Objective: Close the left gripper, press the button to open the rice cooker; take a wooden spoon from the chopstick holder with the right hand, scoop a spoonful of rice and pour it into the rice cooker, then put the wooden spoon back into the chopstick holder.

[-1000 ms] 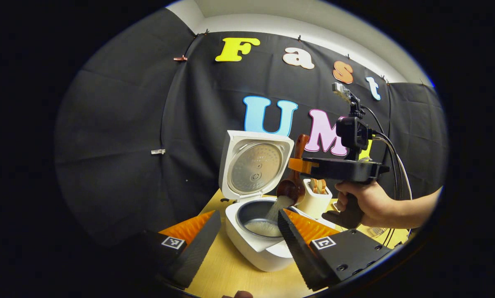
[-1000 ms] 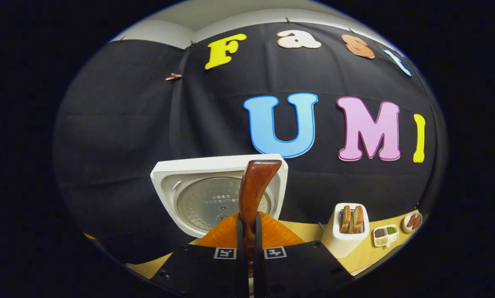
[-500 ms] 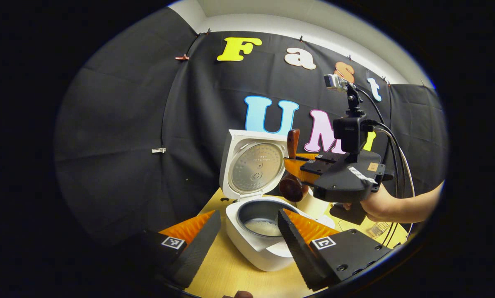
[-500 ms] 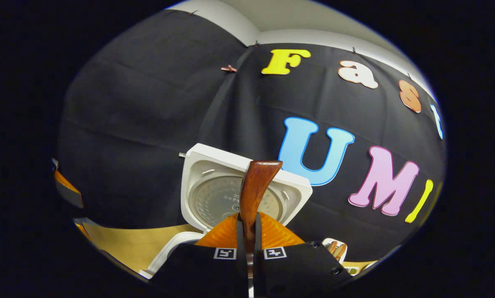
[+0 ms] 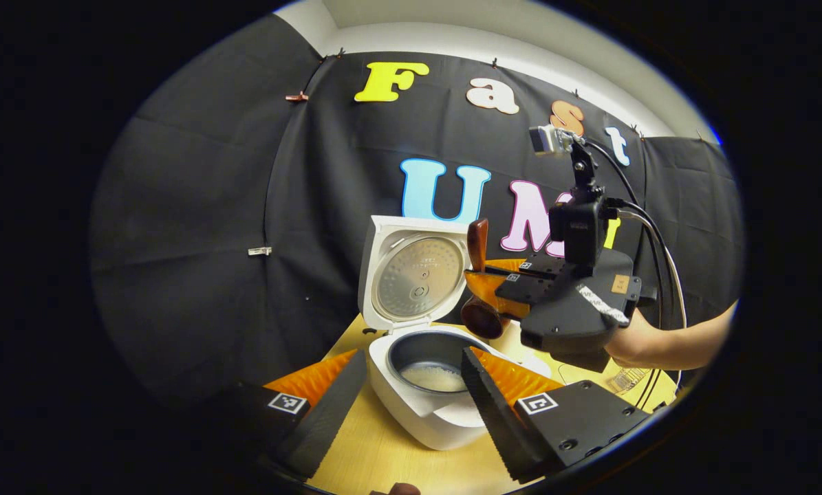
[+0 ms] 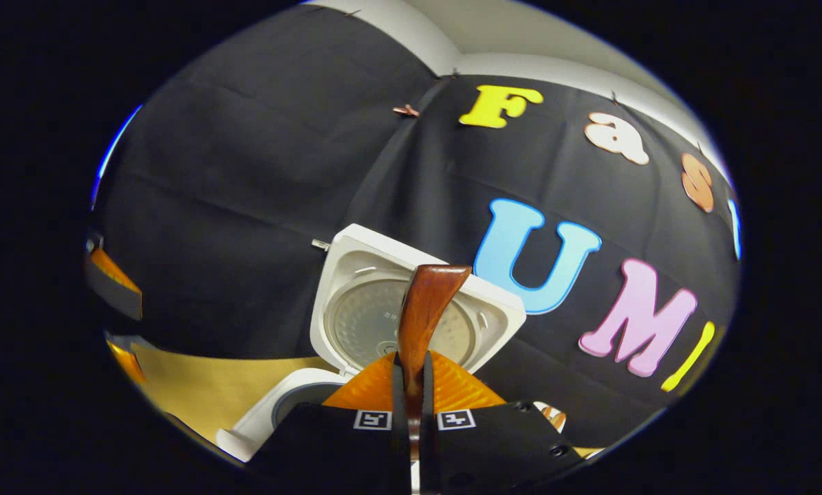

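Nearest you, your left tool (image 5: 411, 385) hangs low over the table (image 5: 383, 457) with its fingers spread wide and nothing between them, framing the rice cooker (image 5: 424, 405). The cooker stands open, its lid (image 5: 414, 275) tipped up and back, and a pale layer of rice (image 5: 433, 375) lies in the bottom of the inner pot.

Just beyond and above the pot's far rim, your right tool (image 5: 483, 285) is clamped tight on the wooden spoon (image 5: 479, 289); in the right gripper view the handle (image 6: 424, 309) rises straight up from between the closed fingers. The bowl hangs below the fingers and no grains are falling from it (whether any cling inside, you cannot tell from here).

So the pour looks finished, and the step in hand is the return. The chopstick holder (image 6: 555, 414) barely peeks out at the lower edge of the right gripper view, off to your right. Your next move calls for swinging that way, bringing the spoon upright over the holder's mouth, lowering it in, and only then letting go.
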Motion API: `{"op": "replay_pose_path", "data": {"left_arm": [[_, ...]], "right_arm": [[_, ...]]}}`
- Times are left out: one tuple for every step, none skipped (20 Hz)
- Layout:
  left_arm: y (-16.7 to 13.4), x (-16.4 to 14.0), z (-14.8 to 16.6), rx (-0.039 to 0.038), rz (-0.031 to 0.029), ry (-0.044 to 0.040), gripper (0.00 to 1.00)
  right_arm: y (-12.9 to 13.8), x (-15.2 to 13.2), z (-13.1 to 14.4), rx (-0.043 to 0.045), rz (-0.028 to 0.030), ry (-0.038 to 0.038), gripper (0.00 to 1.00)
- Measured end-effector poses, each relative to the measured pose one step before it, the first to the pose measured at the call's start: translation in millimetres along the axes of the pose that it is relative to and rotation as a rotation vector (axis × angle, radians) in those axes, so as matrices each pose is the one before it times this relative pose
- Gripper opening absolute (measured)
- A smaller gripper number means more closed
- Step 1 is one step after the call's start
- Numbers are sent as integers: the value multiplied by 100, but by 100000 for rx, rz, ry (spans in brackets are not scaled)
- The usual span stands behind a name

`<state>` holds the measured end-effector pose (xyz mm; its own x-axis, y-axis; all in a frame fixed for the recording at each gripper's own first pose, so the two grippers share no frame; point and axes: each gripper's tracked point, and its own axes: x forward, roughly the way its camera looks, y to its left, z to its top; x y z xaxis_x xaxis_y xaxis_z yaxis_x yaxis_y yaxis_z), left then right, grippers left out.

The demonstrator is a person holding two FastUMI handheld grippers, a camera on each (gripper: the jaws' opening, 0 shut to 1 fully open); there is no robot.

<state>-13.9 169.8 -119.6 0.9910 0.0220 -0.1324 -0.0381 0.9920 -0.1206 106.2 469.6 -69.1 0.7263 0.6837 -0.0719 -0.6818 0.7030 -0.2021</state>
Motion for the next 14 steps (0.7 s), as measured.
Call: {"op": "replay_pose_path", "data": {"left_arm": [[-229, 28, 76, -514, -143, -177, 96], [-296, -120, 33, -950, -391, 61, 95], [-413, 41, 121, -756, -224, -202, 95], [-423, -113, 202, -416, -277, -295, 96], [-507, 98, 138, 70, -276, -478, 95], [-528, -135, 141, 442, -431, -603, 95], [-418, -119, -12, 547, -573, -425, 95], [-481, -122, 24, 501, -442, -170, 95], [-322, 41, -44, 340, -581, 42, 95], [-417, 74, 35, -4, -516, -12, 96], [-374, 65, 228, -137, -478, -170, 96], [-416, -49, 172, -46, -543, -248, 95], [-565, 44, 159, 228, -508, -245, 95], [-506, 185, 157, 392, -504, 82, 95]], "right_arm": [[-1037, 30, -52, 7603, -1538, 1314, 9], [-788, -29, 15, 7767, -1412, 1216, 9], [-811, 24, 145, 7608, -940, 568, 9], [-829, -232, 380, 7413, -563, -222, 10], [-570, -326, 346, 6783, 27, -156, 10], [-688, -419, 281, 6710, -339, 382, 9], [-524, -559, 496, 6622, -310, 377, 9], [-708, -574, 413, 6714, -573, -350, 10], [-774, -577, 609, 6664, -1198, -903, 9], [-921, -812, 737, 6082, -1286, -1220, 10], [-921, -786, 708, 4882, -844, -1624, 9], [-1009, -797, 749, 3856, -1002, -1950, 10], [-1015, -1023, 755, 3143, -1539, -2031, 9], [-1104, -1020, 856, 2543, -1449, -2001, 10]]}}
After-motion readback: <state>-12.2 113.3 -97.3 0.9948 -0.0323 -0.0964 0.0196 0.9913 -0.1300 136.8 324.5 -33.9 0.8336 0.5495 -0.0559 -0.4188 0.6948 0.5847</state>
